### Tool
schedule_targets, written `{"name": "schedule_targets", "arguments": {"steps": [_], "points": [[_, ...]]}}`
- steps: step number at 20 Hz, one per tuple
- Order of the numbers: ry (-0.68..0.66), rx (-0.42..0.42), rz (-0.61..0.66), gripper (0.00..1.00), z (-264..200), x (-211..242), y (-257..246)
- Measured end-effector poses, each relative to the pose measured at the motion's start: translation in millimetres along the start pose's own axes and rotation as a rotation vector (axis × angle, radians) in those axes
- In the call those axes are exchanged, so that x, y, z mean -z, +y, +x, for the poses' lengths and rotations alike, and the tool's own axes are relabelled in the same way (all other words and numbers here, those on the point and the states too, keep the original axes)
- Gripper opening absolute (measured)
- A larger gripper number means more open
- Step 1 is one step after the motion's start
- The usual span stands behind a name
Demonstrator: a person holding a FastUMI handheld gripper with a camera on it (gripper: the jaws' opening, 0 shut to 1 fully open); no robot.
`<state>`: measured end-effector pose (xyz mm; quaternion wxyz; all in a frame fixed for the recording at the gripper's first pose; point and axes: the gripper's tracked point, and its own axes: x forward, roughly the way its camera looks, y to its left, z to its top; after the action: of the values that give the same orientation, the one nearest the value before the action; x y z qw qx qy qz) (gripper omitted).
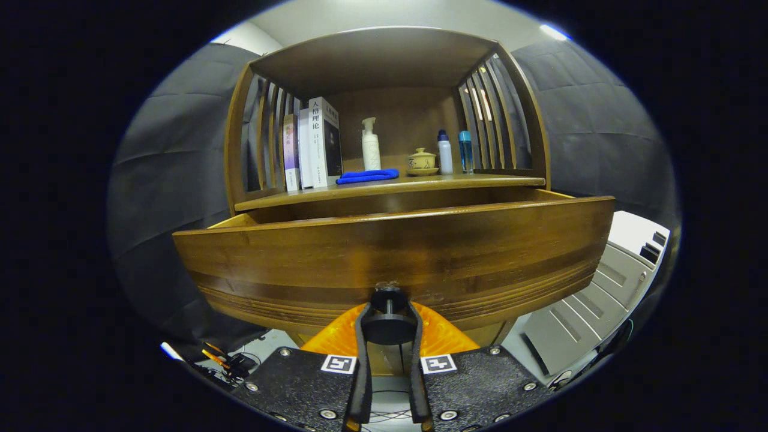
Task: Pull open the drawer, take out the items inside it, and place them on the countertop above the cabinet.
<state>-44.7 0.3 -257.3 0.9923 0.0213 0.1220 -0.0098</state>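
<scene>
The wooden drawer (390, 252) of the cabinet stands pulled out, its broad front panel close ahead of me. A round dark knob (388, 327) sticks out from the bottom middle of that panel. My gripper (388, 324) is shut on the knob, one finger pressing each side of it. The drawer's inside is hidden behind its front panel. Above the drawer runs the countertop (390, 185), which carries a folded blue cloth (367, 176).
On the countertop stand several books (312, 144) at the left, a white pump bottle (370, 145), a small lidded teacup (422, 162) and two small bottles (455, 152). Slatted side walls and a wooden top enclose the shelf. A grey metal cabinet (600, 288) sits low right; cables lie low left.
</scene>
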Motion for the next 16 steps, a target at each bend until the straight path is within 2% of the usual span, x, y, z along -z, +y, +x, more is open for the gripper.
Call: {"name": "schedule_targets", "arguments": {"steps": [14, 16], "points": [[0.019, -0.009, 0.013, 0.25, -33.3, 11.0, 1.9], [0.009, -0.011, 0.022, 0.28, -33.2, 10.2, 2.1]]}}
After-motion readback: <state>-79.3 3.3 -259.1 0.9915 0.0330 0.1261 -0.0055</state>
